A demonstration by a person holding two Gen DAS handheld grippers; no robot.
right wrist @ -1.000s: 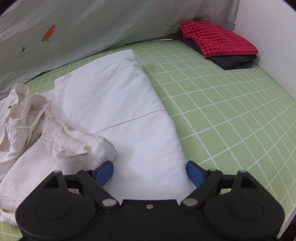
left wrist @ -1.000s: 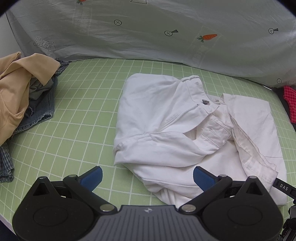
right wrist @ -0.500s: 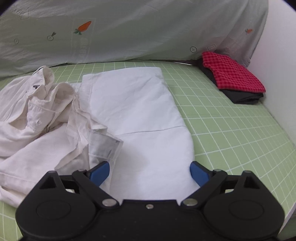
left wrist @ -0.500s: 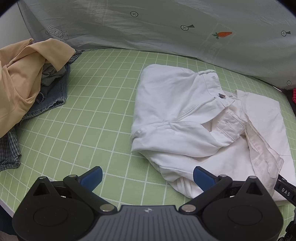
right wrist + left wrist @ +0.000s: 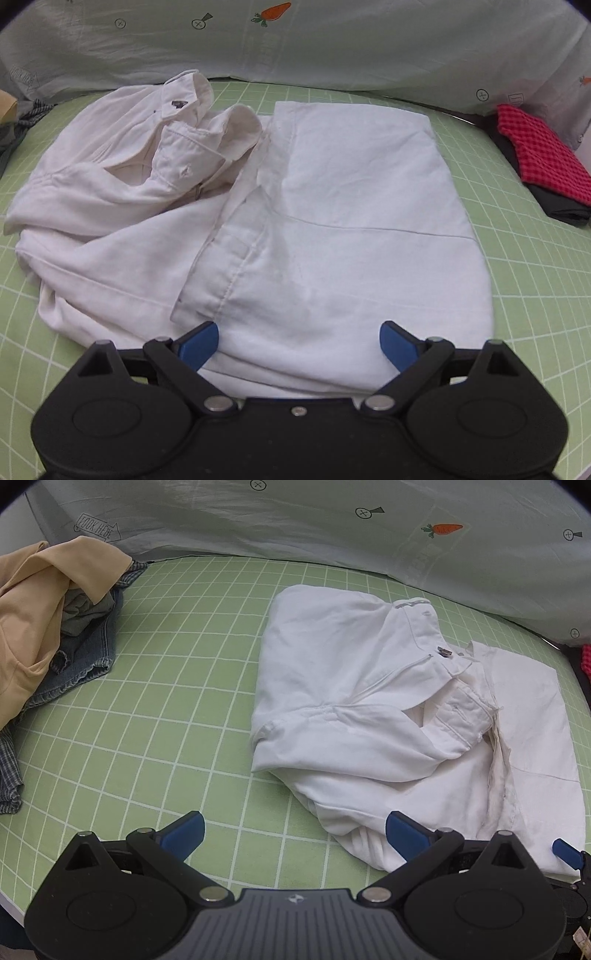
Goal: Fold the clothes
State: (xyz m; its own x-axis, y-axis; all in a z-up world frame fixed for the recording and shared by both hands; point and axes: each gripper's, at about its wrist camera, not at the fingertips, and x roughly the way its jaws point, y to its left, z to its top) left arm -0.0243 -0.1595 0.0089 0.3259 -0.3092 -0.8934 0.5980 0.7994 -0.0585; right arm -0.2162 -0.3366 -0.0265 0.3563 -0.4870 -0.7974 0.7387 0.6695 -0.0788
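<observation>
Hovering spread-jawed, both empty: left gripper [image 5: 293, 832], right gripper [image 5: 299, 341] backed off, centred over white trousers [image 5: 332, 206].

White trousers [image 5: 369, 709], green gridded mat [image 5: 177, 701]

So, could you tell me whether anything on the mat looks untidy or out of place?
Yes: the white trousers are only half folded, with the waistband bunched and gaping open on their left side.

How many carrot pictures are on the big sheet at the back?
2 in the right wrist view: one carrot at the top middle, one tiny carrot at the far right edge. Folds in the sheet may hide more.
</observation>
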